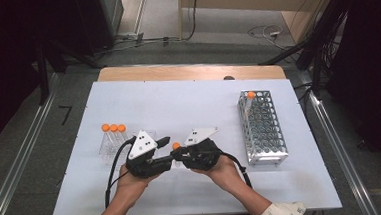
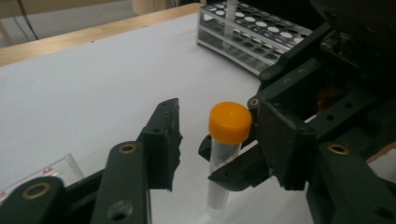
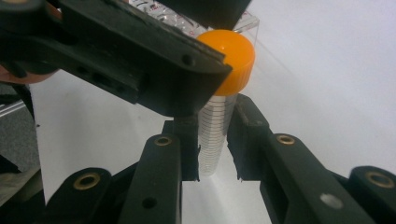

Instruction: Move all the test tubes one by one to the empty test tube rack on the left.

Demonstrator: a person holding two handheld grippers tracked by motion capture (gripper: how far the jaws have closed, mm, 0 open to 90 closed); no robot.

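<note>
my right gripper (image 3: 212, 140) clenched on tube (image 3: 215, 135), upright | left gripper (image 2: 217, 140) closing round its orange cap (image 2: 229, 122), one pad touching | rack (image 1: 262, 128) beyond right gripper: one tube in | three more tubes (image 1: 114, 137) beside left gripper, waiting

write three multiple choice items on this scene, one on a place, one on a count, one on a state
1. Where on the table does the metal rack stand in the high view?
A at the left
B at the right
C in the far middle

2. How many orange caps show in the cluster near the table's left edge?
A one
B three
C five

3. How does the right gripper stand to the held tube?
A open, apart from it
B shut on its body
C shut on its lid

Key: 1 B, it stands by the right edge. 2 B, three caps sit in a row. 3 B, its fingers press the clear body below the cap.
</note>
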